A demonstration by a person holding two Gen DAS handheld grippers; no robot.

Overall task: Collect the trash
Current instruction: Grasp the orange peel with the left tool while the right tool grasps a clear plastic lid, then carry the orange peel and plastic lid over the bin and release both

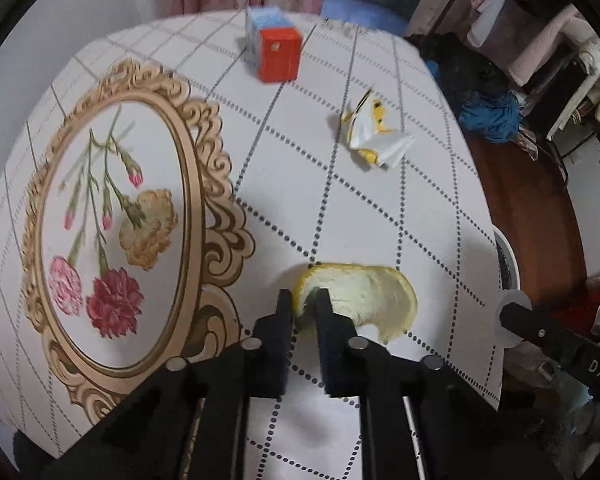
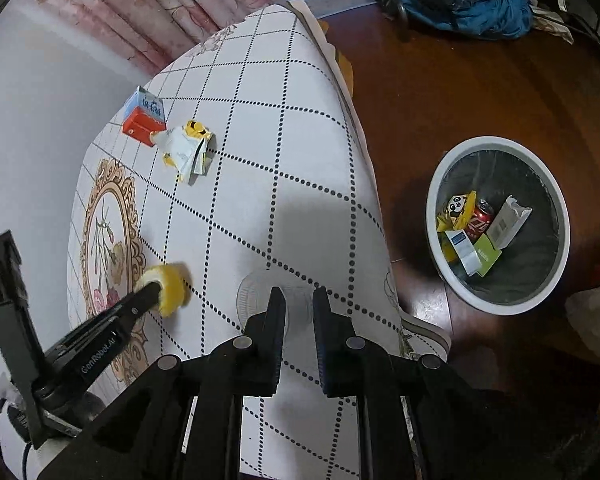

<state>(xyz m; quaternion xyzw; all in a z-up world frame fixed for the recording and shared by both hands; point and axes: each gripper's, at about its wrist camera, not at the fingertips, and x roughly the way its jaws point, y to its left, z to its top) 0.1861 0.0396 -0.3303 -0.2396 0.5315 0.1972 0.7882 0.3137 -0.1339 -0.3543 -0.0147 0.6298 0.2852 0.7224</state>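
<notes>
At lower centre of the left wrist view, left hand-held gripper [image 1: 304, 300]: fingers nearly together, clamped on the edge of a yellow citrus peel [image 1: 364, 300] that rests on the table [image 1: 400, 208], pale inner side up. Same peel at lower left of the right wrist view [image 2: 168, 288], pinched at the tip of the left tool. Right hand-held gripper [image 2: 299, 300], lower centre of its own view: fingers set narrowly apart around a clear plastic cup [image 2: 256, 296] lying near the table edge; whether they actually press on it cannot be told. Crumpled yellow-and-white wrapper [image 1: 374, 134], upper right of the left view, on the tablecloth, well apart from the peel. Red-and-blue carton [image 1: 276, 48], top centre, beyond the wrapper. Round bin [image 2: 436, 200], right of the right wrist view, on the wooden floor [image 2: 440, 80] beside the table, containing a red can [image 2: 479, 220], cartons and a yellow wrapper.
</notes>
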